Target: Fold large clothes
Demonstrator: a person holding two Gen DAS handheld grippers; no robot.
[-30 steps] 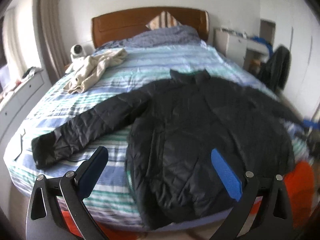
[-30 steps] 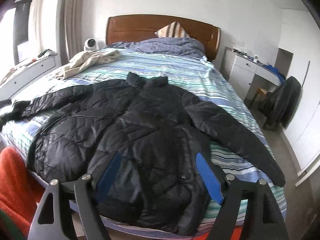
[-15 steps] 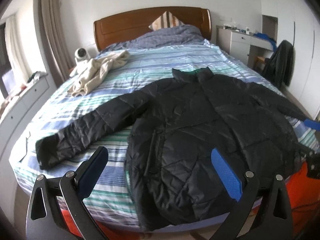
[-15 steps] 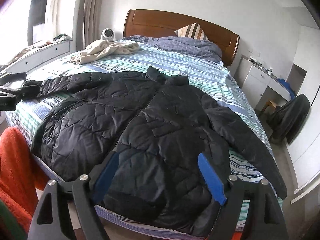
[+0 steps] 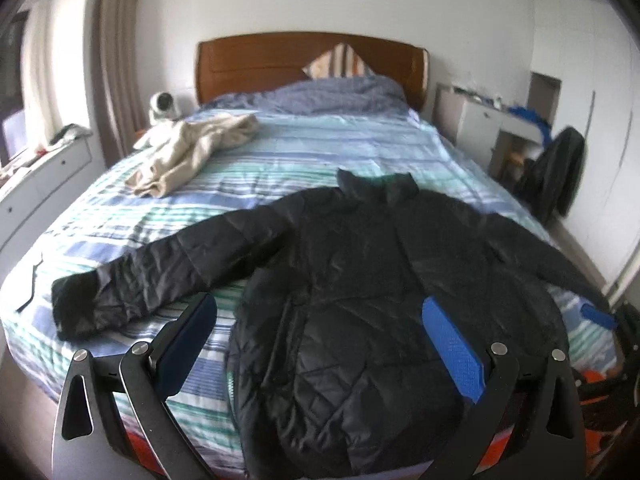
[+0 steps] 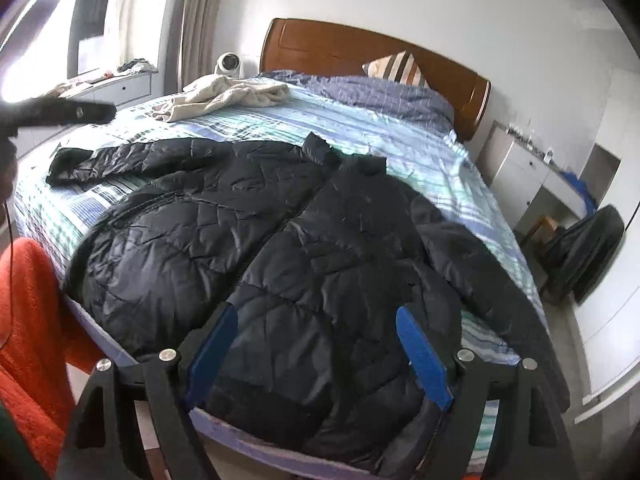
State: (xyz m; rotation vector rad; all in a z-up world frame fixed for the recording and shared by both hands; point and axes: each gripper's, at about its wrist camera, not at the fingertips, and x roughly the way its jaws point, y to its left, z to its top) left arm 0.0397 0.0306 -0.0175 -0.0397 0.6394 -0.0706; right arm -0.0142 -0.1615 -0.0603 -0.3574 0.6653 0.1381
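Note:
A large black quilted jacket (image 5: pixel 360 280) lies spread face up on the striped bed (image 5: pixel 304 148), collar toward the headboard, both sleeves stretched out to the sides. It also shows in the right wrist view (image 6: pixel 280 240). My left gripper (image 5: pixel 320 344) is open and empty, above the jacket's lower left part near the bed's foot. My right gripper (image 6: pixel 320 352) is open and empty, above the jacket's hem. The left sleeve cuff (image 5: pixel 80 308) lies near the bed's left edge. The right gripper's blue tip (image 5: pixel 596 316) shows at the right edge of the left wrist view.
A beige garment (image 5: pixel 192 152) lies crumpled at the bed's far left. A blue duvet and striped pillow (image 5: pixel 340 68) sit by the wooden headboard. A white desk and a chair with a dark coat (image 5: pixel 560 176) stand to the right. An orange sleeve (image 6: pixel 28 320) is at the left.
Both views have shifted: the left gripper has moved left and pulled back a little, the right gripper has swung to the right side of the jacket. The jacket has not moved.

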